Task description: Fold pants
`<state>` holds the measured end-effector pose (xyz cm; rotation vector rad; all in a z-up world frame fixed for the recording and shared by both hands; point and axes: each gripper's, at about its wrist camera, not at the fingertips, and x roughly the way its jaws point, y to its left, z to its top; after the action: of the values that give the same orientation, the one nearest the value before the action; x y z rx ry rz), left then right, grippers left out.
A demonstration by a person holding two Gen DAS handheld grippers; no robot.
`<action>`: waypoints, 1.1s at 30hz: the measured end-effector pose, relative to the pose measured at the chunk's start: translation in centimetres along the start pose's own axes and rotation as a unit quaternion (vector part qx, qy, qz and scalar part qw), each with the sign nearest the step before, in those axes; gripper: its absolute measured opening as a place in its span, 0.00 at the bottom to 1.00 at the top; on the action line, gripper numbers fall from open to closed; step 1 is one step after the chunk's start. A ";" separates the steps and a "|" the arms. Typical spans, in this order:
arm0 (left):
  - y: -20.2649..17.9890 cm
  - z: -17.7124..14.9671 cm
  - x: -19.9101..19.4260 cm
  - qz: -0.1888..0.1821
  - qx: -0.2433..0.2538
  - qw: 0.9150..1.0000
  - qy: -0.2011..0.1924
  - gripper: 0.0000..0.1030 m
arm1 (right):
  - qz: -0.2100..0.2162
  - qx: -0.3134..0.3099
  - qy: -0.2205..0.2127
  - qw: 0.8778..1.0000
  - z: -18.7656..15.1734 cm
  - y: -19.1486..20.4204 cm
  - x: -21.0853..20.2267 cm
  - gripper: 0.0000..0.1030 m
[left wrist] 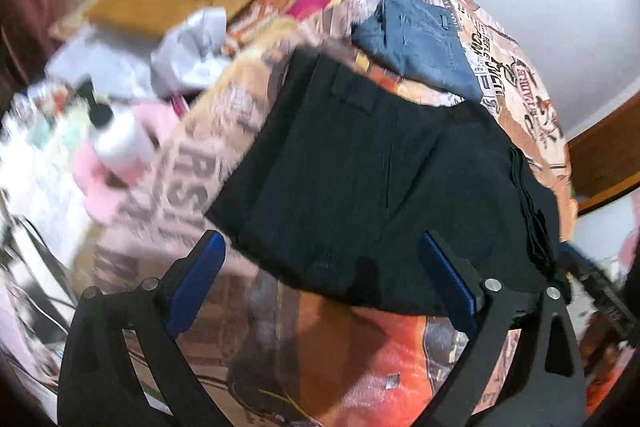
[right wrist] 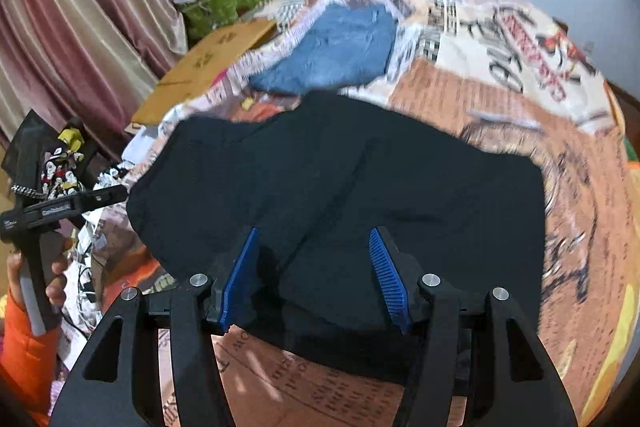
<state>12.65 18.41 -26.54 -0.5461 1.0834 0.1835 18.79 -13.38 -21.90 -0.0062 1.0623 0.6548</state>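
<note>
Left wrist view shows the left tongs (left wrist: pixel 322 247) spread wide with nothing between the blue pads, hanging just above the near edge of the black pants (left wrist: pixel 372 163), which lie folded into a compact block on the printed bedspread (left wrist: pixel 312 355); one finger is over bare bedspread off the pants' corner, the other over the cloth near its stacked layered edge. Right wrist view has the right tongs (right wrist: pixel 314 275) about half open and likewise empty, both pads over the near part of the same black pants (right wrist: pixel 340 179), with no cloth pinched that I can see. Beyond the tongs, further up the bed, lies a folded blue pair of jeans (left wrist: pixel 416 39), and off to the left tongs' side sit a white bottle (left wrist: pixel 120 143) and loose clutter. My judgement is that the main risk is a shallow bite: tongs closing on only the top layer would peel the stack apart and undo the fold. A wide sweep on the cluttered side could also knock the bottle, and dragging the pants could bunch the bedspread beneath.
</note>
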 end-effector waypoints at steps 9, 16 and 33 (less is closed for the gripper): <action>1.4 -2.3 3.3 -0.073 -0.058 0.994 0.052 0.95 | 0.003 0.012 0.008 1.000 -1.0 0.2 0.9 0.57; 1.0 -0.7 5.6 -0.116 -0.083 0.987 0.071 0.96 | 0.008 0.011 0.005 1.000 -1.1 0.2 1.0 0.58; 3.0 2.1 7.0 -0.086 -0.171 0.979 0.069 0.25 | 0.019 0.024 0.003 1.000 -1.0 -0.3 0.8 0.60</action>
<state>16.40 21.22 -32.92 -0.9707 1.1397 0.1838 18.36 -13.55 -23.17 0.0545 1.0852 0.6641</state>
